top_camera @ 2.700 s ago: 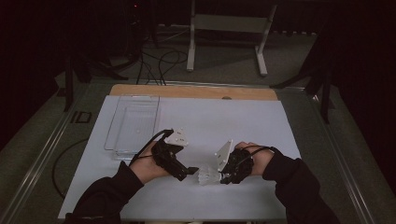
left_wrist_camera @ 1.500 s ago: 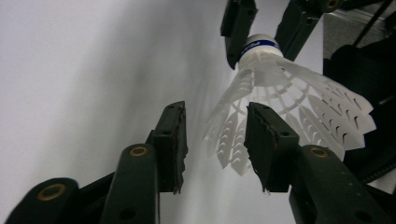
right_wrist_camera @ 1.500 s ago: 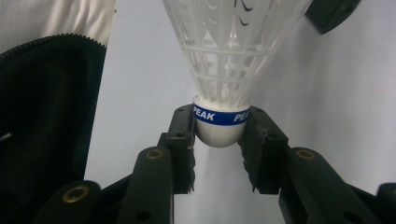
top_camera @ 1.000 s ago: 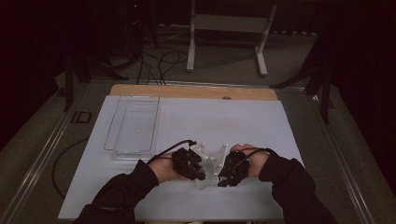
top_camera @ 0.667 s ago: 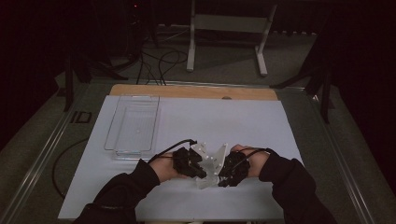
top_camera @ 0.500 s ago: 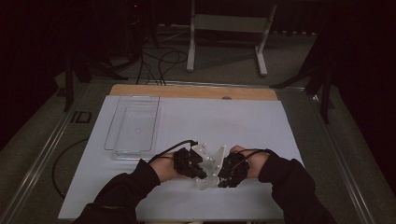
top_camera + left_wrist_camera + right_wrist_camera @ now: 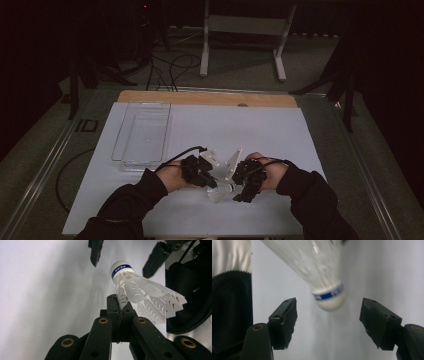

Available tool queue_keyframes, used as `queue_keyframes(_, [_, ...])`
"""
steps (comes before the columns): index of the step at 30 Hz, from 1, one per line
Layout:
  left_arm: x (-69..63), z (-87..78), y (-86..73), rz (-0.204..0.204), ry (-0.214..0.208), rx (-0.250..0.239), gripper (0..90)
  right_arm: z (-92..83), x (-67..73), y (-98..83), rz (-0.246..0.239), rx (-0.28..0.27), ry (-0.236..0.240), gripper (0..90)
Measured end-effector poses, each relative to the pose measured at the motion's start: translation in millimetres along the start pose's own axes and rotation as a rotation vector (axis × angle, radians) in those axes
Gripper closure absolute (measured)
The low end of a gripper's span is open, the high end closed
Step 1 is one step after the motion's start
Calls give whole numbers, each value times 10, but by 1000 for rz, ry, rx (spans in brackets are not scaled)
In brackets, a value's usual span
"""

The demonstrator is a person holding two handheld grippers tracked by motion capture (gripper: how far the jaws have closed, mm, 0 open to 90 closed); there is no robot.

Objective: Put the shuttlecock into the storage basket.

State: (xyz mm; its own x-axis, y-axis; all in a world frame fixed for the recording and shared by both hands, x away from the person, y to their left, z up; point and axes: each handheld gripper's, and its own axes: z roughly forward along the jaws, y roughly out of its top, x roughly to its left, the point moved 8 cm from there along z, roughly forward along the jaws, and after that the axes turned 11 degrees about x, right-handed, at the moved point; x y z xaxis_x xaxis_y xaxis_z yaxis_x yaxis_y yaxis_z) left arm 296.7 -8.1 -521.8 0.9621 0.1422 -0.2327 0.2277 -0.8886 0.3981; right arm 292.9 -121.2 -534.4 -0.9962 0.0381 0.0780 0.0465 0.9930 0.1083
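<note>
Passing a shuttlecock (image 7: 140, 293) between hands looks like the step: the left gripper (image 7: 119, 305) has its jaws pinching the feather skirt, while the right gripper (image 7: 328, 321) has just spread its jaws, standing clear either side of the cork. Next, the right should back away from the shuttlecock.

shuttlecock (image 7: 325, 277): was blurred in the right gripper view; its skirt was cut off by the top edge above the cork, and the band's lettering could not be read
shuttlecock in the high view: was too small to be told apart between the grippers
left gripper (image 7: 118, 305): the pinched skirt part was hidden between its pads, below the cork
</note>
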Motion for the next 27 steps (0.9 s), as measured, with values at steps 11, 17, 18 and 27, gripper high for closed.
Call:
queue_keyframes(11, [68, -91, -84, -20, 30, -13, 898, -30, -174, -59, 148, -55, -41, 97])
queue_keyframes(17, [115, -148, -117, -66, 38, -35, 897, -57, -227, -86, 194, -114, -46, 97])
queue_keyframes(18, [116, -154, -121, -66, 39, -36, 897, -68, -245, -93, 207, -128, -59, 97])
queue_keyframes(27, [152, -235, -160, -79, 62, -49, 897, -100, -321, -197, 302, -229, -74, 96])
